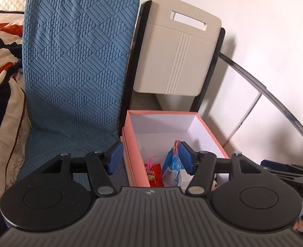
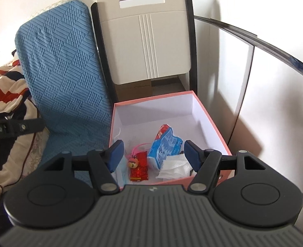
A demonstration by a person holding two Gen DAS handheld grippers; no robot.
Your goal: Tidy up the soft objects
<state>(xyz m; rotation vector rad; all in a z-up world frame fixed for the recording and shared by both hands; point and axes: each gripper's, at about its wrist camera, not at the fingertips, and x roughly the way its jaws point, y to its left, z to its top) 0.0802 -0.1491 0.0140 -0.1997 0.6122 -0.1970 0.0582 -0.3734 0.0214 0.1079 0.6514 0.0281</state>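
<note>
A pink box (image 2: 211,123) with a white inside stands open below both grippers; in the left wrist view the pink box (image 1: 132,144) lies to the right of a blue pillow. In it lie a blue snack bag (image 2: 164,142), a red packet with a small doll (image 2: 138,164), a white tissue wad (image 2: 175,167) and a pale blue item at the left wall. The snack bag (image 1: 175,160) and red packet (image 1: 154,173) also show from the left. My left gripper (image 1: 150,158) is open and holds nothing. My right gripper (image 2: 152,156) is open above the box, also with nothing in it.
A blue textured pillow (image 1: 77,65) leans upright left of the box, with a beige folding chair (image 1: 178,55) behind it. A red, black and cream blanket (image 1: 1,47) lies at far left. White wall panels (image 2: 274,103) stand at right. The other gripper's dark body (image 1: 291,170) shows at right.
</note>
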